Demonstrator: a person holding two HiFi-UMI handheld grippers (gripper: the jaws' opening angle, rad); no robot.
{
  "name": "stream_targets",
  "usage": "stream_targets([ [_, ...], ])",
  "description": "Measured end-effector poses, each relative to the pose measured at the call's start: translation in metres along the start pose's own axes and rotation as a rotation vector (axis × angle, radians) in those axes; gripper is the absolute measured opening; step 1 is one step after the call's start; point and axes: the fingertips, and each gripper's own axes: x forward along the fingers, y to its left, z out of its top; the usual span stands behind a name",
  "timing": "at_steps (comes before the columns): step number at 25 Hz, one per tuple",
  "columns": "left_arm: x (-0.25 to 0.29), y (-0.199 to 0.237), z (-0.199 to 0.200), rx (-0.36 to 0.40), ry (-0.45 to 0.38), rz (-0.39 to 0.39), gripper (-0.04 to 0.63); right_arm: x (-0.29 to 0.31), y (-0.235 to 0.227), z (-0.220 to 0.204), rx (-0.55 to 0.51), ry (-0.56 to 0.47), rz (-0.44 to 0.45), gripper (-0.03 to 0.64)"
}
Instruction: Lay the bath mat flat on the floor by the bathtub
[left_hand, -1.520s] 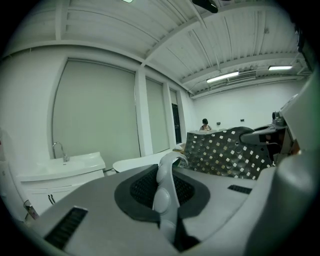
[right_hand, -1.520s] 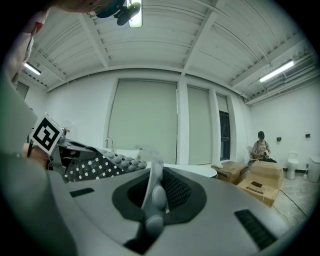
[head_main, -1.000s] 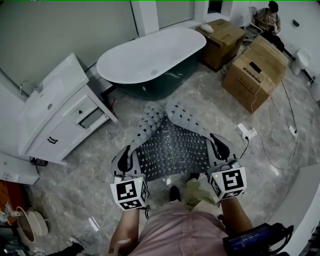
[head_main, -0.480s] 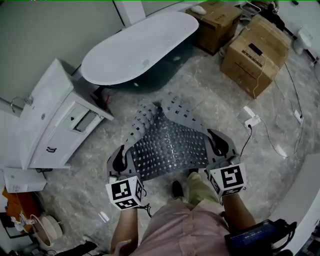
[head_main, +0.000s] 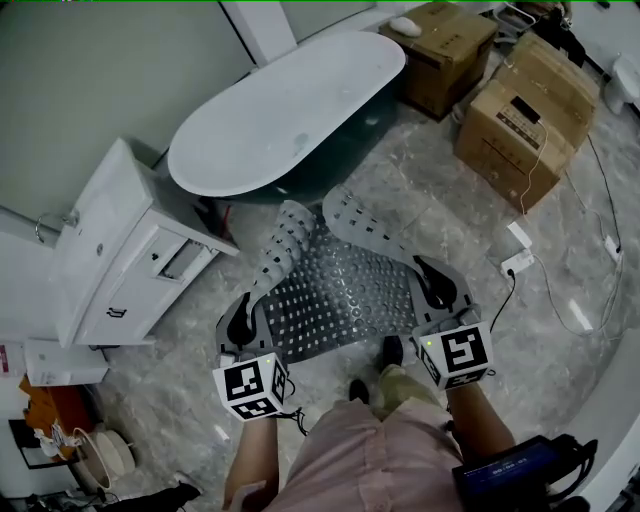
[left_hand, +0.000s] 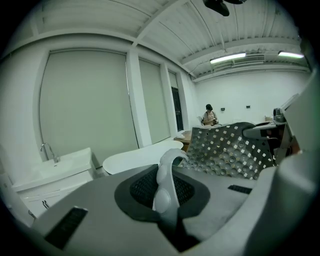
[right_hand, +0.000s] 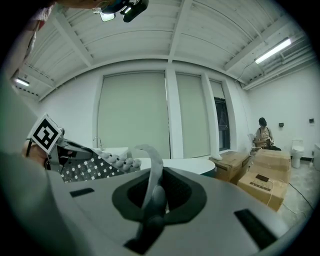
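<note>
Well, the left hand-held gripper (head_main: 240, 322) and right hand-held gripper (head_main: 437, 285) each pinch an edge of the bath mat (head_main: 340, 295), stretched between them; bathtub (head_main: 285, 110) lies beyond

My grey bath mat (head_main: 340, 290), dotted with square holes and suction cups, hangs above the floor (head_main: 430, 195), its near corners pinched in my left gripper (head_main: 241, 320) and right gripper (head_main: 438, 285). Its far end curls in two humps toward the white bathtub (head_main: 285, 110) at 12 o'clock.
</note>
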Motion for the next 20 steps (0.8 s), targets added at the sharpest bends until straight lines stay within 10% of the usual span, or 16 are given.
stream_targets([
  [20, 0.007, 0.059, 0.003, -0.059, 0.02, 0.159, 0.04, 0.076, 0.009, 0.03, -0.036, -0.008, 0.116, 0.029],
])
